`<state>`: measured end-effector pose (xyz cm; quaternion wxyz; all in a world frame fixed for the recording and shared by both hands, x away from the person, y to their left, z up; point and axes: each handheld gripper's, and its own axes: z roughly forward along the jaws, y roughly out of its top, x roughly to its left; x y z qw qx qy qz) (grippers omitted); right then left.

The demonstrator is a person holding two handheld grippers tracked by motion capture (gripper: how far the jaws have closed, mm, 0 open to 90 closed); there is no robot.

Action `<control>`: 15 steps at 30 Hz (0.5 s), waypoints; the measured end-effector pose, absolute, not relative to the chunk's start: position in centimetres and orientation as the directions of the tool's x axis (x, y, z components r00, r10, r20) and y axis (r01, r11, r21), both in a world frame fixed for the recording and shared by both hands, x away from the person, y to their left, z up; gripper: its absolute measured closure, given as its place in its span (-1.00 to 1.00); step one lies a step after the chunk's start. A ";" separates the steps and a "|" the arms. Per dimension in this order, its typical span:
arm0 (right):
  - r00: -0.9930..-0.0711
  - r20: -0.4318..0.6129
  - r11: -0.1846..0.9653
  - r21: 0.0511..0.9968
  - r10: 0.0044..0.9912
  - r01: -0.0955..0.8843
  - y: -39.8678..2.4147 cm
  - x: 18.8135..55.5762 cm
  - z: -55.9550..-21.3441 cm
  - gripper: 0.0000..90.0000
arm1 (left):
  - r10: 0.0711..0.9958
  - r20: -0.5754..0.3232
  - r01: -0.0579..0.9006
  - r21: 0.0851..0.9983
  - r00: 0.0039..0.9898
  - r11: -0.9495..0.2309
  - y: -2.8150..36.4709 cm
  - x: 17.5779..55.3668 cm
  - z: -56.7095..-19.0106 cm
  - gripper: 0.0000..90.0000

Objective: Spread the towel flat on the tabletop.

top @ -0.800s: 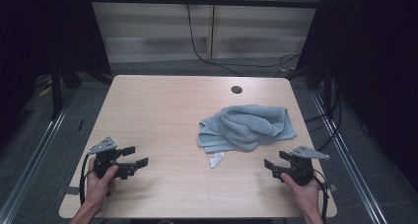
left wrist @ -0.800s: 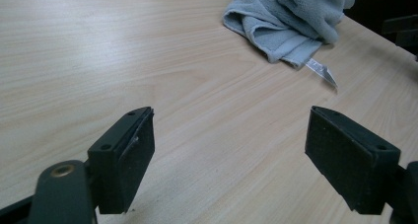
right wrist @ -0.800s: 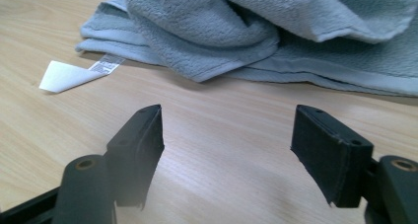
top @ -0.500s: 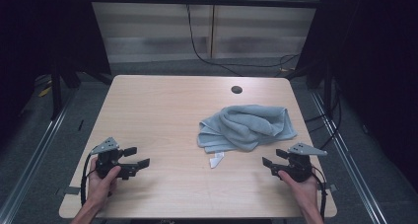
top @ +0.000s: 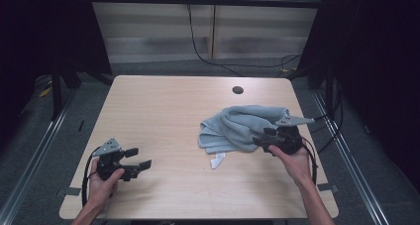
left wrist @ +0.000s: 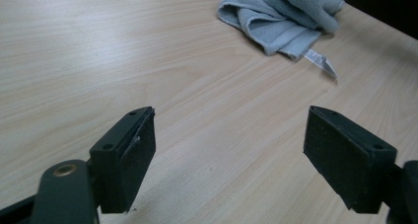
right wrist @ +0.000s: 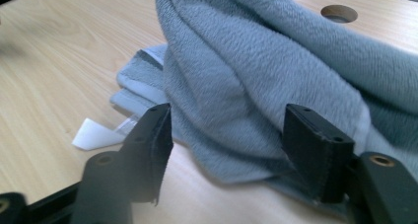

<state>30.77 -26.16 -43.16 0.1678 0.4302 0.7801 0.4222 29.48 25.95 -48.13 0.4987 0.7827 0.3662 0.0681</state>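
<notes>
A crumpled grey-blue towel (top: 236, 127) lies on the right half of the wooden table (top: 168, 111), with a white label (top: 217, 161) sticking out at its near-left corner. My right gripper (top: 261, 138) sits at the towel's near right edge. In the right gripper view it (right wrist: 231, 130) stands open, a thick fold of towel (right wrist: 256, 61) bulging between and just beyond the jaws. My left gripper (top: 139, 157) rests open at the near left, far from the towel. In the left gripper view it (left wrist: 229, 130) holds only bare table, with the towel (left wrist: 291, 17) ahead.
A round hole (top: 237, 90) is set in the tabletop behind the towel. Cables trail from both grippers toward the near edge. Dark frames and rails flank the table on both sides. Bare wood spans the left and far parts of the table.
My right gripper has moved forward and left from the near right corner up to the towel's edge. The left gripper has stayed close to its place.
</notes>
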 end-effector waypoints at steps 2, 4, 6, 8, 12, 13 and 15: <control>-0.573 0.123 0.253 0.809 0.810 0.531 -26.4 32.3 -42.6 -0.25 | 0.625 -0.334 0.543 0.821 0.706 -0.174 26.0 29.6 -48.4 -0.54; -0.568 0.119 0.253 0.808 0.814 0.532 -26.4 32.8 -42.5 -0.30 | 0.631 -0.312 0.531 0.826 0.710 -0.189 25.9 29.6 -48.2 -0.53; -0.550 0.122 0.230 0.818 0.826 0.527 -26.4 33.6 -42.5 -0.35 | 0.630 -0.323 0.536 0.826 0.707 -0.177 26.0 29.6 -48.2 -0.53; -0.532 0.128 0.224 0.806 0.837 0.547 -26.4 35.0 -42.9 -0.46 | 0.643 -0.298 0.525 0.829 0.705 -0.192 26.0 29.5 -48.2 -0.53; -0.512 0.111 0.243 0.782 0.852 0.574 -26.5 36.8 -44.2 -0.51 | 0.633 -0.302 0.527 0.826 0.713 -0.200 25.9 29.5 -48.3 -0.53; -0.512 0.111 0.243 0.782 0.852 0.574 -26.5 36.8 -44.2 -0.51 | 0.630 -0.302 0.527 0.826 0.715 -0.203 25.9 29.5 -48.3 -0.53; -0.515 0.121 0.265 0.745 0.849 0.612 -26.5 37.5 -45.4 -0.56 | 0.630 -0.298 0.526 0.825 0.717 -0.208 25.9 29.5 -48.3 -0.53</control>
